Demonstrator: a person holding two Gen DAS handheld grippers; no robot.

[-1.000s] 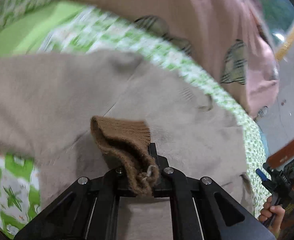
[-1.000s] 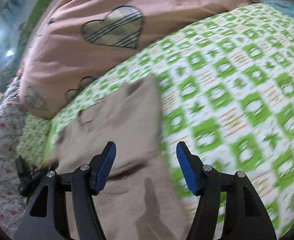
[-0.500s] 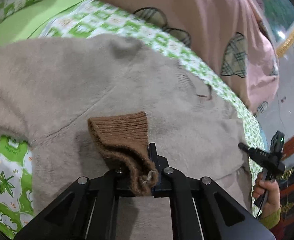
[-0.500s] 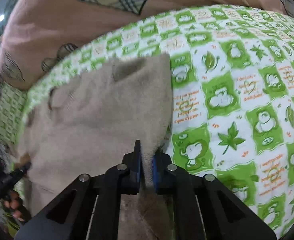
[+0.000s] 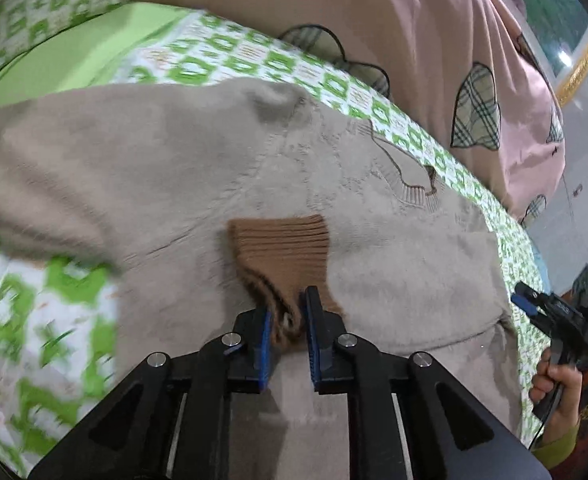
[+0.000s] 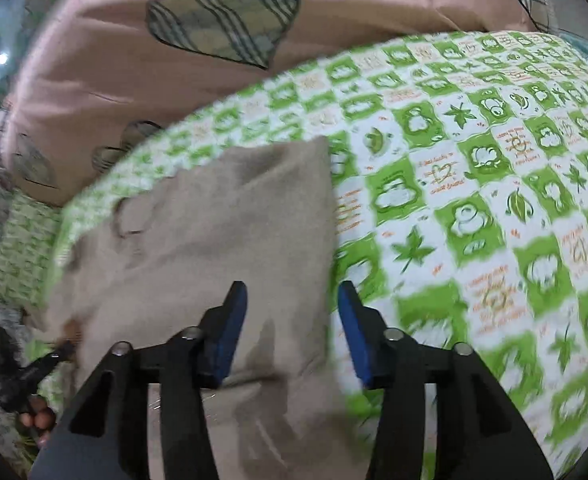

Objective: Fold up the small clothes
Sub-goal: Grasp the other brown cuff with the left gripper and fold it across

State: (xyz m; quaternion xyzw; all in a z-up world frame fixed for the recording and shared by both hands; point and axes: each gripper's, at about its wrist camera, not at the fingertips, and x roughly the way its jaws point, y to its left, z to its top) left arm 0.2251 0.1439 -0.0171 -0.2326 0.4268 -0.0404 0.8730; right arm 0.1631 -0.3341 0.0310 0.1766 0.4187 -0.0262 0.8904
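- Midway through the fold, the green-checked bed sheet carries everything, with a pink quilt bunched along its far side, beyond the sweater.
- The beige sweater lies flat on the sheet just short of that quilt; seen from the right wrist its right edge runs straight, which suggests that side is already turned in, though the blur leaves this uncertain.
- Its brown ribbed cuff rests across the sweater's chest, so the left sleeve looks laid inward; a further fold of the body seems yet to come.
- The left gripper has just been easing apart, the cuff's end between its blue pads and apparently barely pinched.
- The right gripper has just been opening and stands parted over the sweater's right edge, gripping nothing.
- The person's hand holds that tool at the sweater's far right.
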